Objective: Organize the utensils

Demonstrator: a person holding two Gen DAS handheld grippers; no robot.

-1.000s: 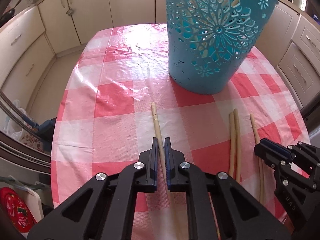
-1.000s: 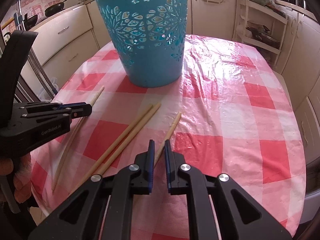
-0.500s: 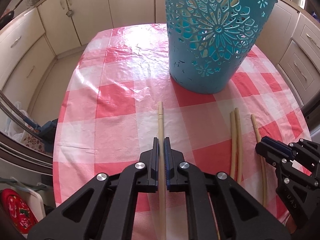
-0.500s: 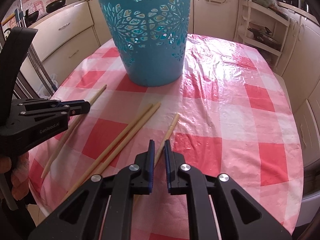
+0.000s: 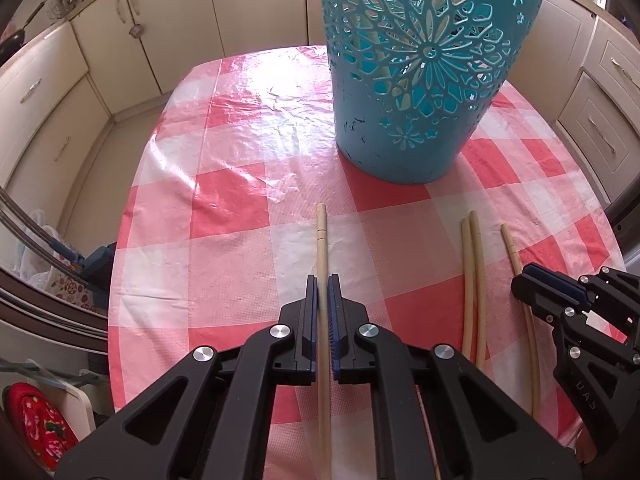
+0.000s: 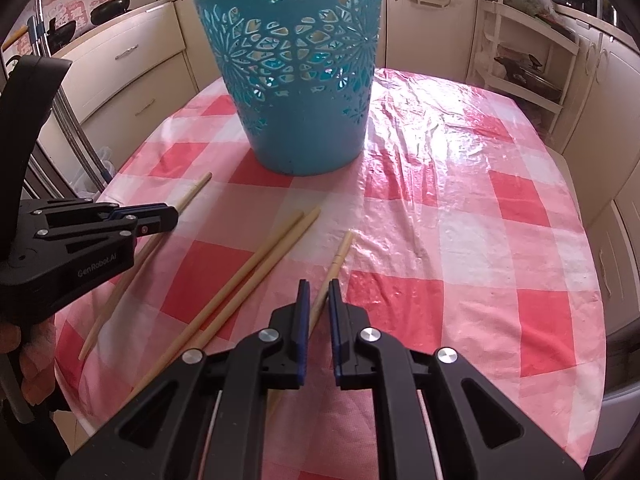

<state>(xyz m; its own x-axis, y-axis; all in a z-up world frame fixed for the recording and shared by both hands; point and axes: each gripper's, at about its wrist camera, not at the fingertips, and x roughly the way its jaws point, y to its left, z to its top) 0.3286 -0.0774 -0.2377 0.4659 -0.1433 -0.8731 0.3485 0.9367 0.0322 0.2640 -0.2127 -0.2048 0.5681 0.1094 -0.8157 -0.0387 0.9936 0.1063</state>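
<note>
**Left clamped on one chopstick, right straddling another**

Left wrist view:
- Left gripper [image 5: 323, 280] closed narrow on a long pale wooden chopstick [image 5: 321, 236]; stick runs straight between the blue pads, tip pointing toward the teal perforated plastic basket [image 5: 416, 80].
- Basket upright on the red-and-white checked plastic tablecloth [image 5: 224, 208], ahead and to the right of the held stick.
- Pair of matching wooden chopsticks [image 5: 474, 272] flat on the cloth to the right, side by side and touching near their far ends.
- Single fourth wooden chopstick [image 5: 510, 244] further right, passing under the right gripper [image 5: 528, 284] at the frame edge.

Right wrist view:
- Right gripper [image 6: 318, 284] fingers at a narrow gap, fourth chopstick [image 6: 340, 256] lying on the cloth and running up between them; pads apart from the stick, no clamp visible.
- Chopstick pair [image 6: 272, 252] just left, angled toward the basket [image 6: 296, 92].
- Left gripper [image 6: 168, 214] in from the left, pinched on its chopstick [image 6: 194, 192]; whether that stick is lifted off the cloth: cannot tell.
- Cream kitchen cabinets [image 6: 132, 64] behind the table.
</note>
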